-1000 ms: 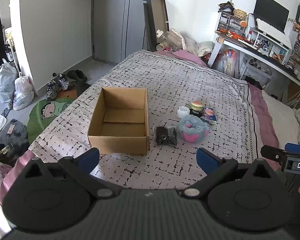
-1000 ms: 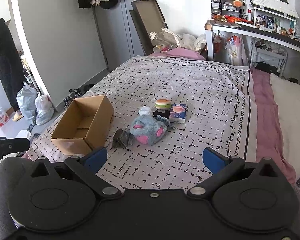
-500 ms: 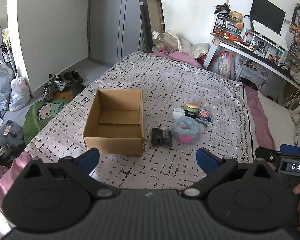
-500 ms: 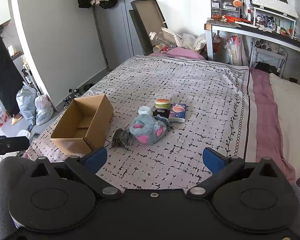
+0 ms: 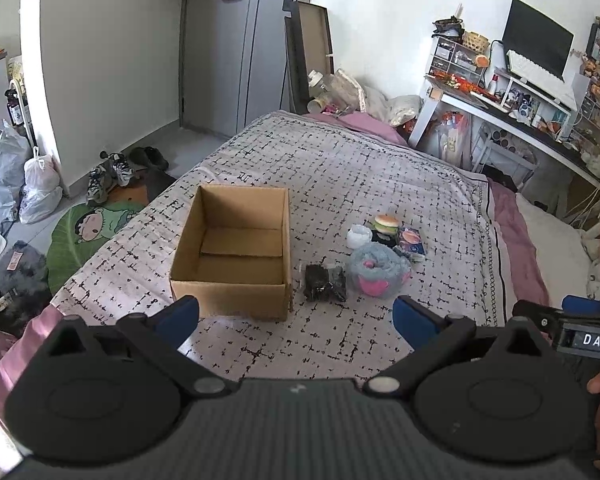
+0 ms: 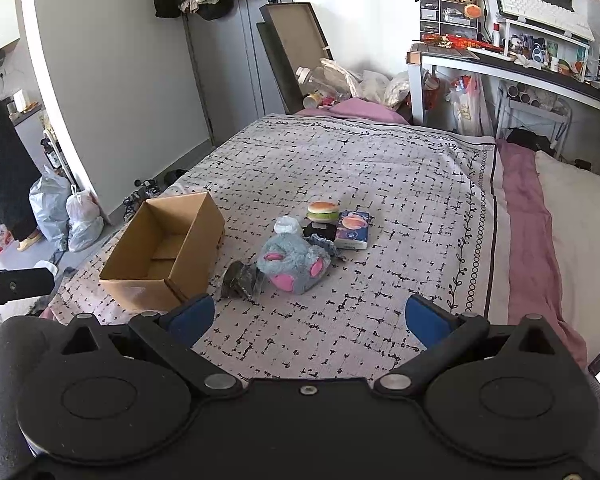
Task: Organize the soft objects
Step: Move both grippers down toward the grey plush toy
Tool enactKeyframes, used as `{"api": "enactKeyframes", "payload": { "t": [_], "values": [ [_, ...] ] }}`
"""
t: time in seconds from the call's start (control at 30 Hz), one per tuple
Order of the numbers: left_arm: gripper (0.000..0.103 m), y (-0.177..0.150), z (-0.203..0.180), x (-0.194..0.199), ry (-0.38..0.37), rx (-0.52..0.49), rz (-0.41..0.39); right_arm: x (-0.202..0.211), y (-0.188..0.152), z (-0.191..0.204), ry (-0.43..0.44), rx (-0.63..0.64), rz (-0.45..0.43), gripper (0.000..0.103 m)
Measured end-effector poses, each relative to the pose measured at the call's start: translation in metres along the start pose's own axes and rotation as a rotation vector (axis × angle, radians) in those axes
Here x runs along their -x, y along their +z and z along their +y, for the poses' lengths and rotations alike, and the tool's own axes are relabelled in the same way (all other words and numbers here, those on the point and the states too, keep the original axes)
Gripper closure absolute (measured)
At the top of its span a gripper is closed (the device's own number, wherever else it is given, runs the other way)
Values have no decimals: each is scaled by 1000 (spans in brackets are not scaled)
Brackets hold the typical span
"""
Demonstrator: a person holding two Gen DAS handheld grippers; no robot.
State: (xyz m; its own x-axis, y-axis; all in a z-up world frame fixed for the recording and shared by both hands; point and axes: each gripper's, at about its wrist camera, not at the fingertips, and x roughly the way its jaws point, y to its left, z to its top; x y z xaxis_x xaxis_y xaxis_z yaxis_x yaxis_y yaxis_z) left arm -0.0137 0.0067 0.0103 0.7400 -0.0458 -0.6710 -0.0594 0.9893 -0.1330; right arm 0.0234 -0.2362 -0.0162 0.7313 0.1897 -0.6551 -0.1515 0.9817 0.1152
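Note:
An open, empty cardboard box stands on the patterned bedspread. To its right lie a grey-blue plush with pink patches, a dark bundle in clear wrap, a white soft lump, a burger-shaped toy and a small blue packet. My left gripper is open and empty, held above the bed's near edge in front of the box. My right gripper is open and empty, short of the plush.
Shoes, bags and a green mat lie on the floor left of the bed. A cluttered desk stands at the far right. A pink sheet and pillow lie along the bed's right side.
The left gripper has drawn back and risen a little, so the box and objects look smaller and farther. The right gripper has barely moved. Both stay open.

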Motion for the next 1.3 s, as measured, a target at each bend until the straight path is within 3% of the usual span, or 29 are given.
{"api": "enactKeyframes", "payload": {
  "t": [0.6, 1.3],
  "values": [
    [1, 14, -6, -23, -40, 0, 10, -15, 14, 1, -4, -24, 19, 0],
    [4, 50, -25, -87, -108, 9, 33, -81, 45, -2, 8, -101, 125, 1]
  ]
}}
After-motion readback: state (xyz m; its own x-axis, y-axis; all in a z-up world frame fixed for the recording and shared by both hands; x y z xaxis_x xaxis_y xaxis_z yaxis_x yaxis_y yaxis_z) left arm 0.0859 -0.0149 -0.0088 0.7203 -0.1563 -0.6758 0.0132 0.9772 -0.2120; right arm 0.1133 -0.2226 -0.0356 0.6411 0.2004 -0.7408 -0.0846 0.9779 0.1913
